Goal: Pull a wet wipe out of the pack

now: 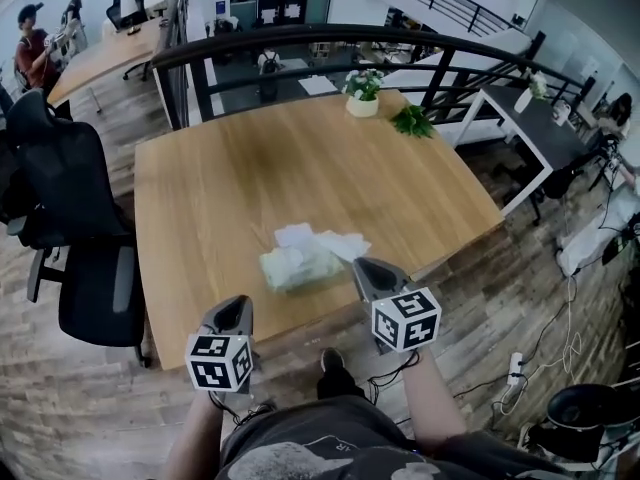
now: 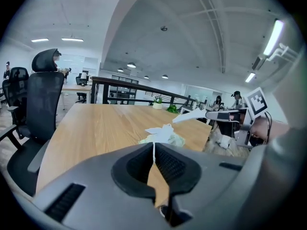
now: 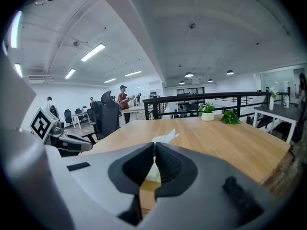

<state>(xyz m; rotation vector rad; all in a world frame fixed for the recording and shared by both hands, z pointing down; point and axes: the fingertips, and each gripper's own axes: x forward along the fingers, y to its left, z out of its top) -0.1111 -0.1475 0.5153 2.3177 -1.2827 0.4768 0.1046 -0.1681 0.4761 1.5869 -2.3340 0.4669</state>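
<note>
A pale green wet wipe pack (image 1: pixel 298 268) lies near the front edge of the wooden table (image 1: pixel 220 188), with a white wipe (image 1: pixel 295 234) crumpled on top of it. My right gripper (image 1: pixel 362 264) is at the pack's right end, shut on a second white wipe (image 1: pixel 345 245). That wipe sticks out ahead of its tips (image 3: pixel 166 137) and shows clearly in the left gripper view (image 2: pixel 189 115). My left gripper (image 1: pixel 236 301) hovers at the table's front edge, left of the pack and apart from it. It is shut with nothing in it (image 2: pixel 154 145).
A black office chair (image 1: pixel 70 198) stands left of the table. A potted plant (image 1: pixel 362 93) and a green sprig (image 1: pixel 412 121) sit at the far edge, before a black railing (image 1: pixel 300 36). Cables and a power strip (image 1: pixel 515 366) lie on the floor at right.
</note>
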